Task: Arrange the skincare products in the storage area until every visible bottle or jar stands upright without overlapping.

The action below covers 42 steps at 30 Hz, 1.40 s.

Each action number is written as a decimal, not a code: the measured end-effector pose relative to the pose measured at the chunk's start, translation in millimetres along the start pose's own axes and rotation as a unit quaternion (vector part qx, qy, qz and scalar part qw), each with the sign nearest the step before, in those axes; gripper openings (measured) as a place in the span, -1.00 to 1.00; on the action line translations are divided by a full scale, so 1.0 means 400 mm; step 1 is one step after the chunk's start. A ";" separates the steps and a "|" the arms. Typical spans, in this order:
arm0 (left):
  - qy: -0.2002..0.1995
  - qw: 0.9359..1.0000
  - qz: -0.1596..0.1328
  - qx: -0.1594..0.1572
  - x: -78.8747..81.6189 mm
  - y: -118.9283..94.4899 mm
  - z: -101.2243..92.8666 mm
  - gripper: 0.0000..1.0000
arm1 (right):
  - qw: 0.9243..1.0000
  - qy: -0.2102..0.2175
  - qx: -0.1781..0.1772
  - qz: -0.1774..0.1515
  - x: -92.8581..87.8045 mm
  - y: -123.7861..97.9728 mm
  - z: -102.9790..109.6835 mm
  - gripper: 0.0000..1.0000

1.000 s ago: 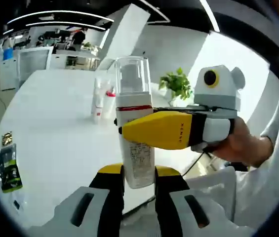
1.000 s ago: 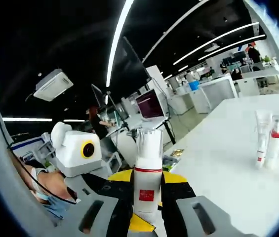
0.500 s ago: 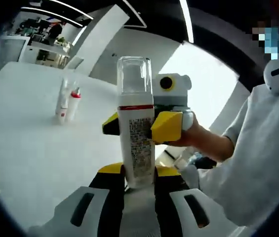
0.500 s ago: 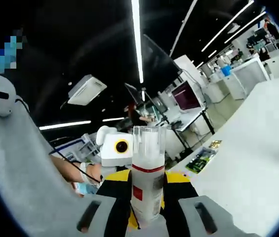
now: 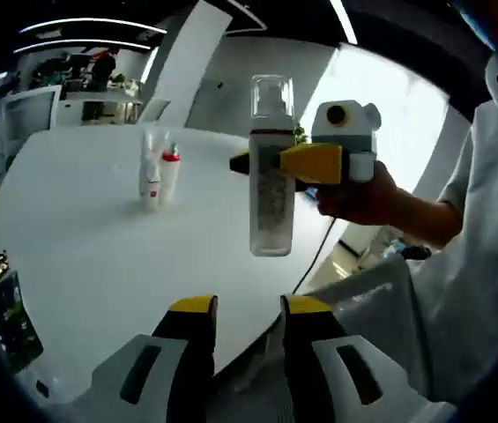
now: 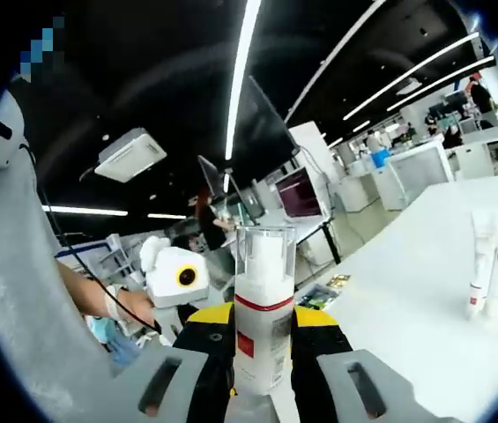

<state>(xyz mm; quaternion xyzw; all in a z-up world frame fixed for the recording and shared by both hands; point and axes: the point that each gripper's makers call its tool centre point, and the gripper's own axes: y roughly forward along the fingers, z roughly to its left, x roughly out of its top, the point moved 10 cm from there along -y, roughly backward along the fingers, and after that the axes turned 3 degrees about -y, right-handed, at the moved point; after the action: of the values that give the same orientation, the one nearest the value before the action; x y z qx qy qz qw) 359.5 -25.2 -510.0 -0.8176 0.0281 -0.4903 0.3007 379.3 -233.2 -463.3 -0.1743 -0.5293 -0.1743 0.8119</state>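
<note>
I was mid-handover with the bottle (image 5: 271, 167): my right hand-held gripper (image 6: 262, 352) was clenched on its body, carrying it upright in the air over the near edge of the surface (image 5: 90, 256). My left hand-held gripper (image 5: 241, 308) was released, its jaws parted with nothing between them, below and apart from the bottle. Two tubes (image 5: 158, 176) stood together, upright, toward the far side of the surface. As I judged it, the next move called for lowering the bottle onto bare surface, base flat, well apart from the tubes, and only then letting go. Half a second earlier the left jaws had flanked the bottle's base along with the right; now the right alone held it.
</note>
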 end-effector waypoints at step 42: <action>0.105 0.974 0.061 0.193 -0.107 -0.041 0.109 -0.48 | 0.953 -0.156 -0.259 -0.010 -0.126 -0.043 -0.462 -0.61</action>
<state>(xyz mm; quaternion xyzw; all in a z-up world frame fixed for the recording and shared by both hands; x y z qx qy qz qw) 368.8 23.0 -549.9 -0.6849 0.0139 -0.5505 0.4771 499.8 -329.5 -577.8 -0.3986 -0.5873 -0.2844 0.6445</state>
